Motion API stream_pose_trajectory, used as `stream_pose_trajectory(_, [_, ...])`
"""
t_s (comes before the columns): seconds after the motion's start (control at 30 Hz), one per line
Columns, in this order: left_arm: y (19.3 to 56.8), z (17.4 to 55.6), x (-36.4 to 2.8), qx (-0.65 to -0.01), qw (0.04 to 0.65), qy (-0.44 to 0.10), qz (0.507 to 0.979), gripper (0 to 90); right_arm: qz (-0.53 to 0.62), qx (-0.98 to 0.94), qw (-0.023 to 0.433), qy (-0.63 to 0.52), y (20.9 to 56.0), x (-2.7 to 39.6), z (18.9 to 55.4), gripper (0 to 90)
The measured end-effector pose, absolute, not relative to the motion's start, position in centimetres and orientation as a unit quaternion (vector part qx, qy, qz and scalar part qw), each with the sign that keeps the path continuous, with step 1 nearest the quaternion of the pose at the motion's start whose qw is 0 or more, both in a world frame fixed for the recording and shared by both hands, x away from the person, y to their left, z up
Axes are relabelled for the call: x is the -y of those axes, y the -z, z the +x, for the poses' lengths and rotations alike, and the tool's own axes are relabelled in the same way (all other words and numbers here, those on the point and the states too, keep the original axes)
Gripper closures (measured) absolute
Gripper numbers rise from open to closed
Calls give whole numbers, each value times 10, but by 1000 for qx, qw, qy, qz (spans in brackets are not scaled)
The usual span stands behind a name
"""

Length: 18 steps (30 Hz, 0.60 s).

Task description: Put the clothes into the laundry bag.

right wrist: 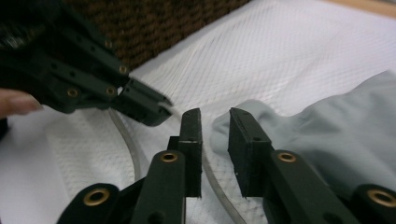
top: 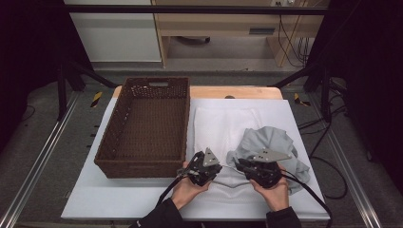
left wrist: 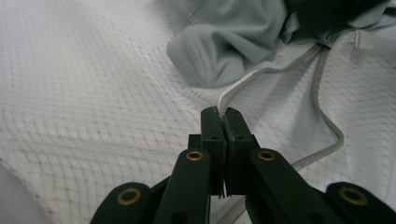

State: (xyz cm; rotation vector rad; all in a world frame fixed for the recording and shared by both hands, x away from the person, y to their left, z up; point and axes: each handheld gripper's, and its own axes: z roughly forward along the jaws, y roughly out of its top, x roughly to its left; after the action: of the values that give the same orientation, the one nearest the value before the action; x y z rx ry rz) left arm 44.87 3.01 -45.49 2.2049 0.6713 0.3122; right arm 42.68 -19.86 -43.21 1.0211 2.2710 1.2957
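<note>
The jaws of the left gripper [left wrist: 223, 114] are clenched on the strap [left wrist: 261, 74], a thin grey cord pinched at their tips. It trails off the grey garment [left wrist: 224, 42], which lies crumpled on the white cloth [left wrist: 84, 102] a little way ahead. The right gripper [right wrist: 215, 116] stands released, its jaws parted with a clear gap, and nothing is pressed between them. The strap runs along the cloth under and beside them, and the garment's edge lies just past the right-hand jaw (near, but I cannot tell if it touches).

In the high view both grippers sit close together at the near edge of the surface, left [top: 202, 167] and right [top: 254, 167]. The garment [top: 271, 142] is heaped behind the right one, and the basket [top: 147, 126] stands to the left.

The step in hand looks like drawing the strap out straight. To do that well, the left should keep its pinch firm and pull level along the cloth. Lifting would drag the whole heap. The right would best close on the strap nearer the garment, or on the garment's edge, taking one layer only. A grab that also catches the white cloth would rumple it and pull it along.
</note>
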Motion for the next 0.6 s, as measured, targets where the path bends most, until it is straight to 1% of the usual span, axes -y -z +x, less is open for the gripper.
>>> stream_pose_trajectory(0.03, [455, 448, -32, -265, 394, -120, 872, 887, 360, -793, 176, -458, 427, 203, 426, 720])
stream_pose_trajectory(0.13, [457, 446, -33, -264, 397, -118, 871, 886, 385, -777, 221, -446, 420, 213, 427, 591])
stream_pose_trajectory(0.17, [457, 445, -33, -265, 398, -117, 871, 886, 393, -773, 248, -431, 420, 216, 430, 534])
stream_pose_trajectory(0.23, [457, 443, -31, -262, 397, -119, 871, 886, 404, -771, 272, -410, 426, 215, 439, 426])
stream_pose_trajectory(0.27, [457, 442, -30, -262, 398, -124, 870, 886, 409, -773, 266, -406, 429, 213, 443, 410])
stream_pose_trajectory(0.3, [456, 442, -30, -261, 399, -123, 870, 886, 414, -777, 244, -406, 436, 209, 449, 384])
stream_pose_trajectory(0.37, [454, 443, -32, -263, 403, -122, 868, 886, 421, -786, 220, -397, 451, 199, 458, 335])
stream_pose_trajectory(0.5, [455, 442, -31, -263, 401, -121, 869, 886, 443, -792, 232, -350, 471, 194, 468, 354])
stream_pose_trajectory(0.57, [455, 441, -29, -262, 400, -125, 869, 886, 453, -790, 232, -340, 477, 192, 471, 408])
stream_pose_trajectory(0.6, [455, 441, -29, -262, 401, -124, 869, 886, 454, -791, 232, -338, 478, 192, 472, 451])
